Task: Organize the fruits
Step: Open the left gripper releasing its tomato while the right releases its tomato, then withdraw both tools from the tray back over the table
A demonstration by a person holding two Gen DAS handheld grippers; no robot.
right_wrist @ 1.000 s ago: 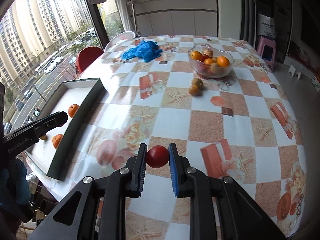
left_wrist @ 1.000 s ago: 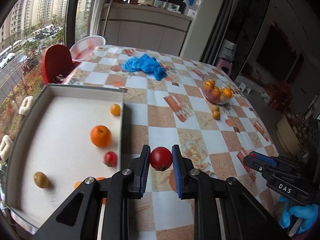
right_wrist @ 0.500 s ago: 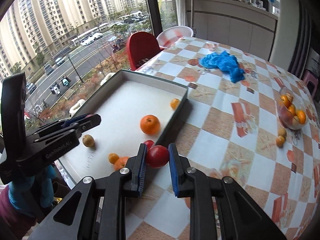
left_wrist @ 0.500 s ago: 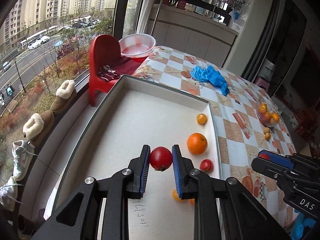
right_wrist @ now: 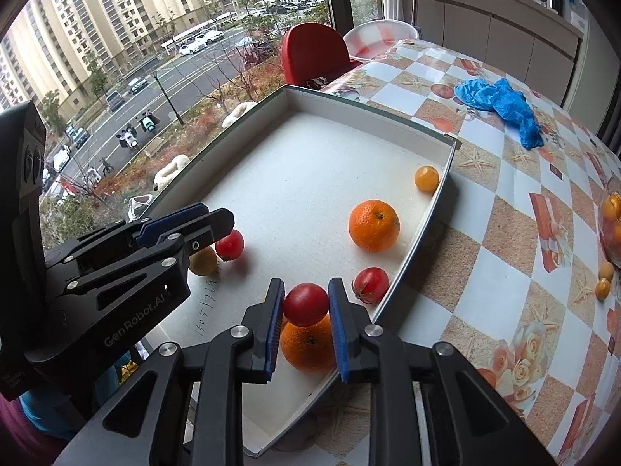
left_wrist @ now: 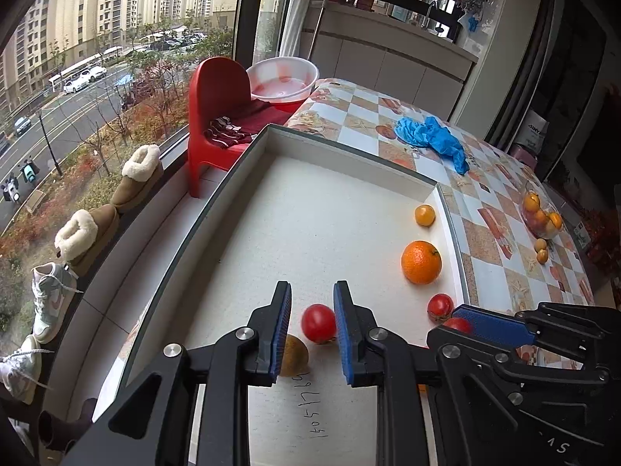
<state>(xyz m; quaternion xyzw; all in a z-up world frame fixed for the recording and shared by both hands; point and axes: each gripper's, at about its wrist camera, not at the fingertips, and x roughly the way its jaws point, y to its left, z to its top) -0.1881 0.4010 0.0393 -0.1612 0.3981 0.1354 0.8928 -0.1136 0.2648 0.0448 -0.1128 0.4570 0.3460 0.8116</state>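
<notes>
A shallow white tray [left_wrist: 333,155] lies at the table's left edge; it also shows in the right wrist view [right_wrist: 295,97]. My left gripper [left_wrist: 312,328] is open over the tray; a red tomato [left_wrist: 319,323] lies loose on the tray floor between its fingers, next to a brown kiwi [left_wrist: 294,355]. My right gripper [right_wrist: 304,308] is shut on a second red tomato [right_wrist: 306,303], held above an orange [right_wrist: 308,345] in the tray's near corner. A big orange [right_wrist: 373,225], a small tomato [right_wrist: 370,284] and a small yellow fruit [right_wrist: 426,179] lie along the tray's right wall.
A glass bowl of oranges [left_wrist: 540,214] stands on the checked tablecloth [right_wrist: 504,202] far right, two small fruits [right_wrist: 603,280] beside it. A blue cloth [right_wrist: 500,99] lies at the back. A red chair [left_wrist: 221,93] and window stand left of the table.
My left gripper has come down into the tray and opened, and its tomato now lies on the tray floor. My right gripper has carried its tomato over the tray's near corner.
</notes>
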